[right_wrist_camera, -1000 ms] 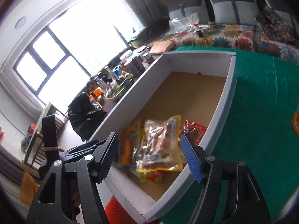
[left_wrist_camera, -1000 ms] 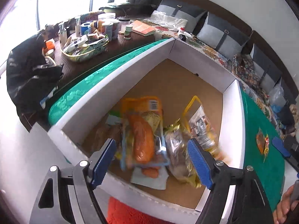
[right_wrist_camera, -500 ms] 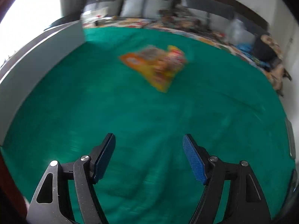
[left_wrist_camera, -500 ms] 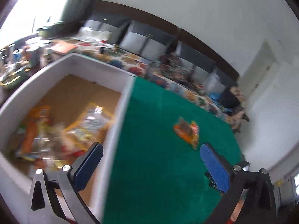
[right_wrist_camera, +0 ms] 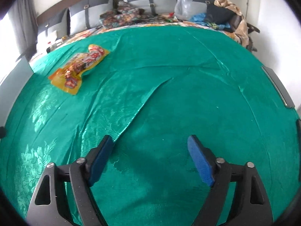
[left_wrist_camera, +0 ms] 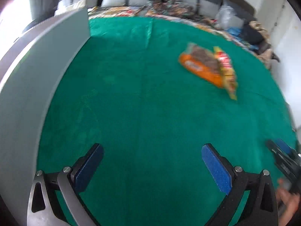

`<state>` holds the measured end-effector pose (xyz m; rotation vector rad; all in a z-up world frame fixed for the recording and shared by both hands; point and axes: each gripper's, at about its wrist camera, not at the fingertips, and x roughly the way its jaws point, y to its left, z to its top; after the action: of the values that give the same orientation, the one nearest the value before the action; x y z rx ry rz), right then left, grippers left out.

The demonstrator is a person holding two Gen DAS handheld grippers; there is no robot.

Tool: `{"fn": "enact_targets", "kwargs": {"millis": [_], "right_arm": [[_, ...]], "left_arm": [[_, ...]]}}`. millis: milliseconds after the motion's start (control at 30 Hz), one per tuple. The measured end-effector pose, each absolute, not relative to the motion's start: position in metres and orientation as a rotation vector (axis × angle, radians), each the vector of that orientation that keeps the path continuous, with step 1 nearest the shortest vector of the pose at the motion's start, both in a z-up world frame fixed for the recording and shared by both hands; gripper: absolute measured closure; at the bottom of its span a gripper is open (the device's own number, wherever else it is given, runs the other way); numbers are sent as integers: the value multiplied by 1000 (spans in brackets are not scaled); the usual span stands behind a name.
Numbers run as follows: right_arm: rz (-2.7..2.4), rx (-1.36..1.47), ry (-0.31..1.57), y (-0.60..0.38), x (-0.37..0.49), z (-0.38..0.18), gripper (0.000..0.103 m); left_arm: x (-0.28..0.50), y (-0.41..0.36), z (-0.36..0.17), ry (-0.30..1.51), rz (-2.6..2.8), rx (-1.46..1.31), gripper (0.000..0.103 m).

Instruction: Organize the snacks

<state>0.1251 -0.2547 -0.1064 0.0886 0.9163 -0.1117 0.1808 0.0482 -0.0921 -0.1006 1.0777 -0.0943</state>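
We have swung both grippers away from the white cardboard box (left_wrist_camera: 43,60) (left gripper (left_wrist_camera: 152,167) wide apart, right gripper (right_wrist_camera: 150,160) opening, both empty) toward the overlapping orange-and-yellow foil snack packets (left_wrist_camera: 208,67) lying well beyond it on the green cloth (left_wrist_camera: 141,103).

Window glare left (left view motion-blurred), fisheye warp.
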Motion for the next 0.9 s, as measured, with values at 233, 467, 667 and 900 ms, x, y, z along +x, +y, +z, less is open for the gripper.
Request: {"fn": "enact_targets", "kwargs": {"millis": [233, 467, 667, 900], "right_arm": [[-128, 64, 926, -254, 123, -109, 14], [-128, 65, 927, -254, 124, -110, 13], [-128, 65, 926, -254, 124, -110, 13], [-128, 65, 927, -254, 124, -110, 13]], "left_arm": [[227, 36, -111, 1007, -84, 45, 0], [233, 35, -117, 958, -93, 40, 0], [236, 36, -117, 958, -94, 40, 0], [234, 36, -117, 958, -94, 40, 0]]}}
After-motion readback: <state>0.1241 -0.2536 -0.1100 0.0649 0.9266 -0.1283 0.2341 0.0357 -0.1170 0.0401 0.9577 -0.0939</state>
